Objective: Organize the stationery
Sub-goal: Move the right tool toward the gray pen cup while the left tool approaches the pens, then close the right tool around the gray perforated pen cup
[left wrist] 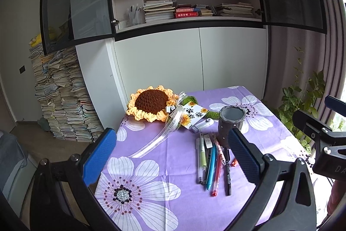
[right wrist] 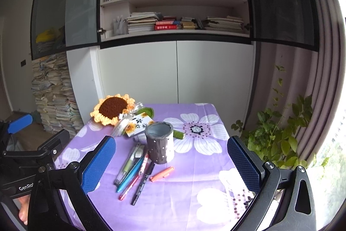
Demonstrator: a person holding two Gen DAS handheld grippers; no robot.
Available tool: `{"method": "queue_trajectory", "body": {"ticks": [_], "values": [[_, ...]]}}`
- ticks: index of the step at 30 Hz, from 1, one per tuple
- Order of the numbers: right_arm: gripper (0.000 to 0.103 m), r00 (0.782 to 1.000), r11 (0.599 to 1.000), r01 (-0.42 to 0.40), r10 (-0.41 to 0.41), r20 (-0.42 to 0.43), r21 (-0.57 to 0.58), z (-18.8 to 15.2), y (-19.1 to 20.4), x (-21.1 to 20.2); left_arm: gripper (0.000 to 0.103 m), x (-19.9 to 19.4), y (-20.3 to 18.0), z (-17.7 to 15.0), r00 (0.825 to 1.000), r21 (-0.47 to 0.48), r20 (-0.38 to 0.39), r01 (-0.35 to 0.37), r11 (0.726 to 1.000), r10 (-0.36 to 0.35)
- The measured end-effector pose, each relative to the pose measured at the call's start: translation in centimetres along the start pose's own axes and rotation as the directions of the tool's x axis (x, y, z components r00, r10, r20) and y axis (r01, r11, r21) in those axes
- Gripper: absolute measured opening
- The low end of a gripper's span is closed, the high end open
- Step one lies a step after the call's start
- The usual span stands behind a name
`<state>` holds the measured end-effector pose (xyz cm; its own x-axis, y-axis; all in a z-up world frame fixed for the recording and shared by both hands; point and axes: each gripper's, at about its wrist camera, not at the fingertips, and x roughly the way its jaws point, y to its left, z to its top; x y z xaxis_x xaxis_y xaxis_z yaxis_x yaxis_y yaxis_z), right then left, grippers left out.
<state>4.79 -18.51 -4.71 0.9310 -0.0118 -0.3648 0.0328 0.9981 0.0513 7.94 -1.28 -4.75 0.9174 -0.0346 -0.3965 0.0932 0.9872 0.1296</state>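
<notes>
Both claws hang above the near edge of the counter (right wrist: 194,198), which carries a purple flowered cloth, and both are spread wide with nothing between the blue pads. The left claw (left wrist: 173,157) looks almost straight over the pens (left wrist: 213,163). The right claw (right wrist: 170,163) sits more to the right, so the same pens (right wrist: 134,170) appear left of its centre line.

The pens lie flat in a loose bundle, just in front of the grey pen holder (right wrist: 160,144), which stands upright with its mouth open to the top. Their long axes run roughly from the near side toward the holder, a little slanted in the right view. I judge that the left claw is the nearer one to the bundle, and that a claw must close across the thin width of a pen, not along its length.

The orange cap (right wrist: 162,173) lies alone to the right of the pens. The right view shows it whole, while in the left view the right pad hides most of the orange cap (left wrist: 234,162). The left view shows a white corrector (left wrist: 204,123) behind the pens more clearly. A crochet sunflower (left wrist: 151,103) with a card rests at the far left corner.
</notes>
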Motion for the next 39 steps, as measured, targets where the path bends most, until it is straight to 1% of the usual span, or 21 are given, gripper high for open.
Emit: {"method": "queue_trajectory", "body": {"ticks": [6,8,14,19,24,29,33,35,37,38,39], "values": [[0.103,1.0,1.0,-0.002,0.002,-0.011,-0.014,-0.1,0.0,2.2,0.102,1.7,-0.2,-0.1,1.0,-0.001,0.003,0.002,1.0,-0.002],[0.103,1.0,1.0,-0.005,0.004,-0.02,-0.021,-0.4,0.0,3.2,0.102,2.6,-0.1,-0.5,1.0,-0.006,-0.008,0.003,1.0,-0.003],[0.103,0.992,0.998,-0.048,0.042,-0.12,-0.044,-1.7,0.5,7.6,0.102,6.4,-0.1,-1.6,0.997,-0.011,-0.082,-0.001,1.0,0.0],[0.103,0.981,0.997,-0.065,0.054,-0.187,-0.052,-3.0,0.6,11.3,0.102,9.5,0.3,-2.3,0.991,-0.007,-0.133,-0.006,1.0,0.005],[0.103,0.964,0.997,-0.07,0.058,-0.259,-0.037,-3.6,0.3,15.4,0.102,12.3,0.9,-2.9,0.988,-0.004,-0.153,0.0,1.0,0.0],[0.103,0.943,0.996,-0.091,0.086,-0.322,-0.001,-3.6,-0.1,19.7,0.102,15.7,1.9,-3.9,0.98,-0.033,-0.199,0.004,0.999,-0.01],[0.103,0.921,0.992,-0.117,0.124,-0.369,0.041,-3.6,-0.1,22.3,0.102,17.6,2.4,-4.4,0.972,-0.057,-0.234,0.011,0.998,-0.024],[0.103,0.919,0.992,-0.121,0.124,-0.375,0.031,-3.6,0.4,23.0,0.102,18.1,2.4,-4.4,0.97,-0.063,-0.241,0.018,0.998,-0.033],[0.103,0.922,0.993,-0.116,0.11,-0.372,0.008,-3.4,0.8,23.5,0.102,18.4,2.3,-4.4,0.969,-0.063,-0.245,0.026,0.998,-0.041],[0.1,0.923,0.994,-0.11,0.099,-0.371,-0.007,-3.3,1.0,23.7,0.102,18.5,2.1,-4.4,0.968,-0.06,-0.248,0.028,0.998,-0.042],[0.077,0.926,0.995,-0.103,0.088,-0.367,-0.02,-3.2,1.1,23.8,0.102,18.6,2.0,-4.4,0.967,-0.054,-0.249,0.029,0.998,-0.042]]}}
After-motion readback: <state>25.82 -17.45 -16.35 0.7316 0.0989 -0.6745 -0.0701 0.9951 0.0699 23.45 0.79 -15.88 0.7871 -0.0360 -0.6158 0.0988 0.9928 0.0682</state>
